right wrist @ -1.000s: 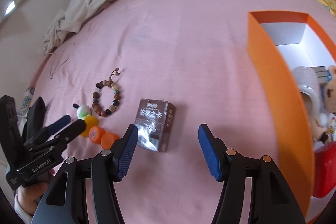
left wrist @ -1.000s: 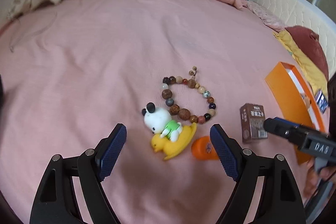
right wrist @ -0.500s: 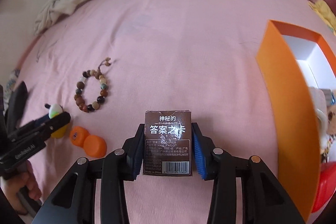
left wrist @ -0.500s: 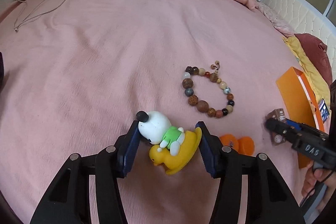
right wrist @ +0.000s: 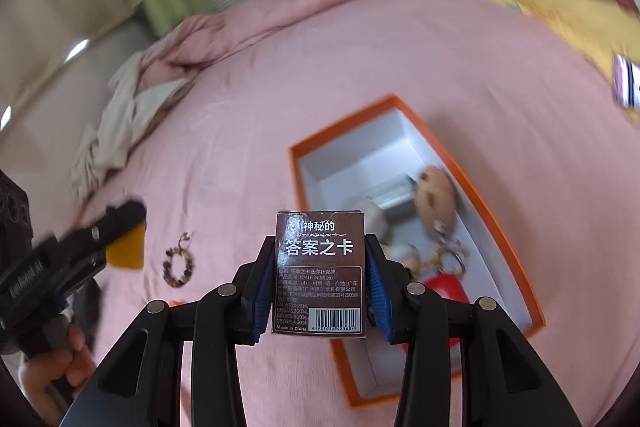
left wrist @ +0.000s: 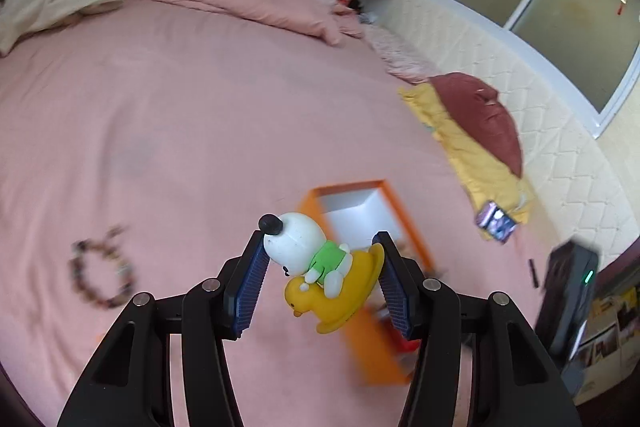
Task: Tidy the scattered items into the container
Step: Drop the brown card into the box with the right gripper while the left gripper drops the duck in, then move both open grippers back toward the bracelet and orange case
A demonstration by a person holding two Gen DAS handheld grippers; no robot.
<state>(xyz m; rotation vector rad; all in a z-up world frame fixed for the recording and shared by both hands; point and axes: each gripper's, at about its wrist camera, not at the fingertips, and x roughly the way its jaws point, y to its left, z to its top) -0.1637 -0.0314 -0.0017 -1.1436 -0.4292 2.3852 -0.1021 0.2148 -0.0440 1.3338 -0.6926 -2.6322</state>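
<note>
Left wrist view: my left gripper [left wrist: 320,281] is clamped on the duck toy [left wrist: 326,277], a white figure in a green shirt lying on a yellow duck, blue pads pressing its head on one side and the duck's tail on the other. Toy is up off the pink bedsheet [left wrist: 180,131], with the orange box [left wrist: 404,223] showing past it, blurred. Bead bracelet [left wrist: 102,275] lies on the sheet to the left, well apart from the box, also blurred. Maroon pillow [left wrist: 478,115] and yellow blanket [left wrist: 468,155] sit at the far right edge of the bed, a phone [left wrist: 495,221] on the blanket. Right wrist view: my right gripper [right wrist: 320,281] is closed on the brown card box [right wrist: 320,273], held upright between the pads, back face with barcode toward the camera, off the sheet. Orange box [right wrist: 500,215] is directly beyond it, open top, white inside; it already holds a brown plush [right wrist: 434,193], a red item [right wrist: 446,287] and some smaller bits I can't make out. Card box overlaps the near left wall of the orange box in frame; can't tell if it's over the opening. Bracelet [right wrist: 178,265] is on the sheet left of the box. Left gripper [right wrist: 120,239] enters from the left, yellow of the duck visible between its fingers.
</note>
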